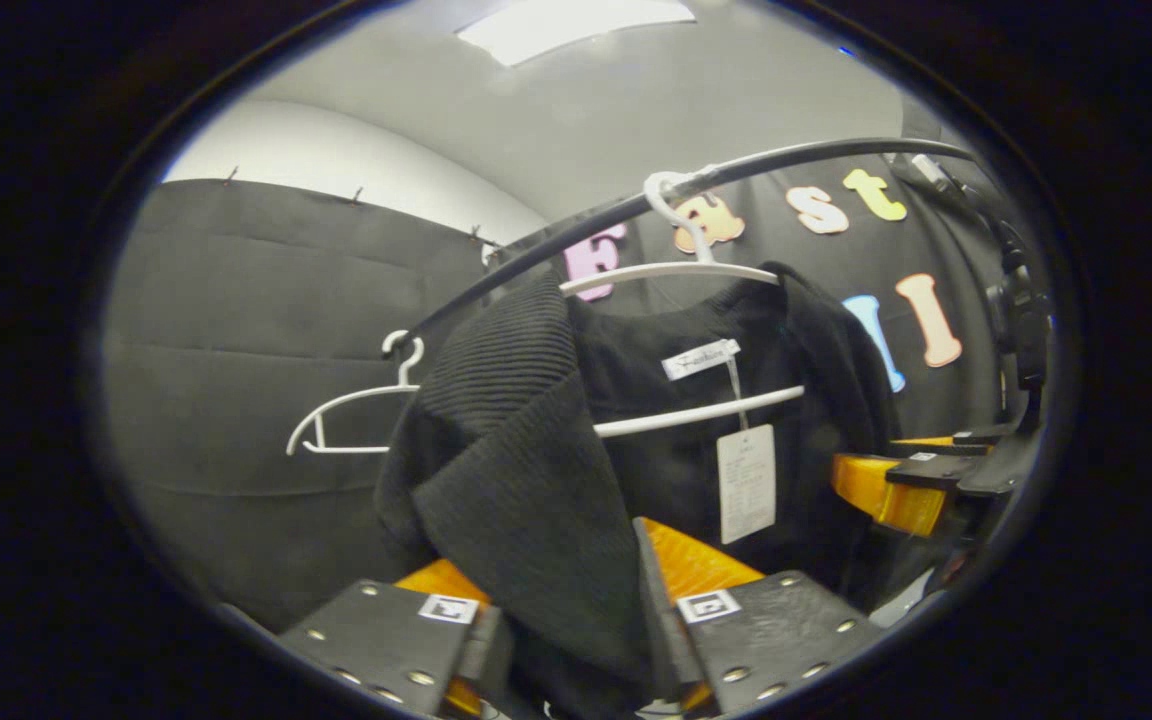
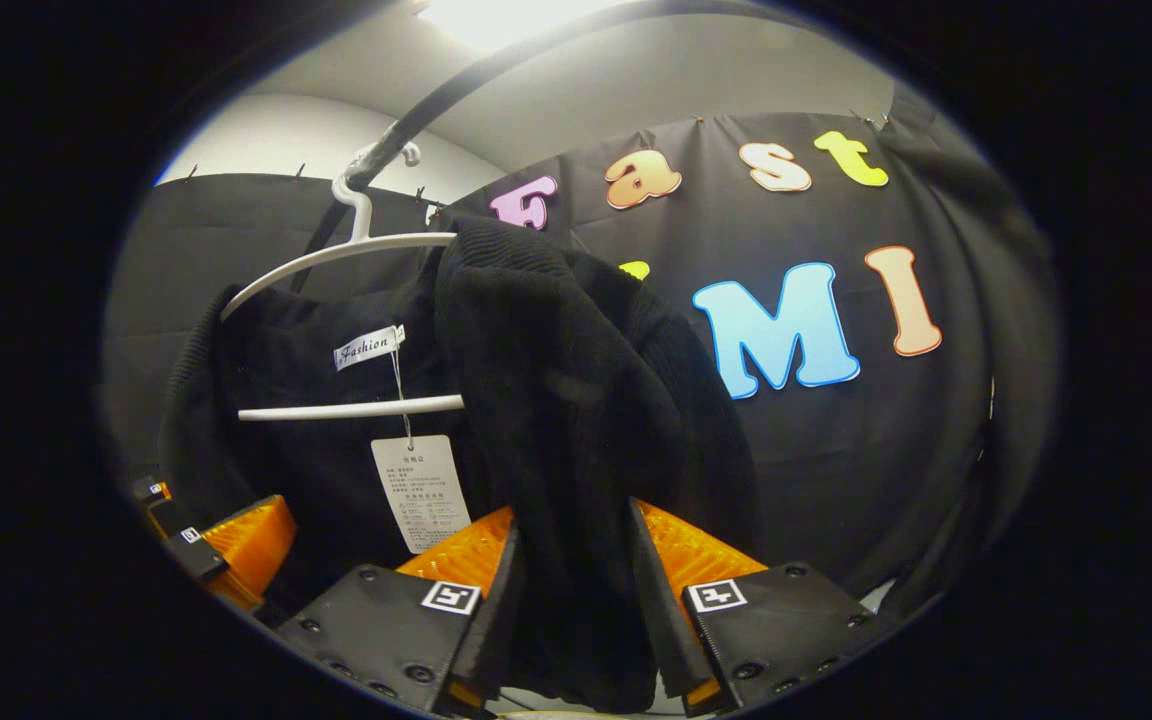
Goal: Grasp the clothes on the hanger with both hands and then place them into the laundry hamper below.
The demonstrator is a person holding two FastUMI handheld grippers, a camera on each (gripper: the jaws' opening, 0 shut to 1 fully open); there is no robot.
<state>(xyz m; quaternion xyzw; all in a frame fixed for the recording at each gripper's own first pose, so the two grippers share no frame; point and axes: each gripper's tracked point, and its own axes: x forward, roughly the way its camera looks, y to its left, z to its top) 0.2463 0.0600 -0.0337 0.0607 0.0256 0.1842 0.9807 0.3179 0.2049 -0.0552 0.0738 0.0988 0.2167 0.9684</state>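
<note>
I have the left gripper closed on the left front panel of the black knit garment, both fingers pressing the fabric. My right gripper is likewise clamped on the right front panel. The garment hangs on a white hanger hooked over the dark rail, with an empty hanger farther left.

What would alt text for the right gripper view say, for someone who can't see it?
The right gripper pinches the front edge of a black knit garment hanging on a white hanger from a dark rail. A paper tag dangles inside, and the left gripper sits at lower left.
</note>
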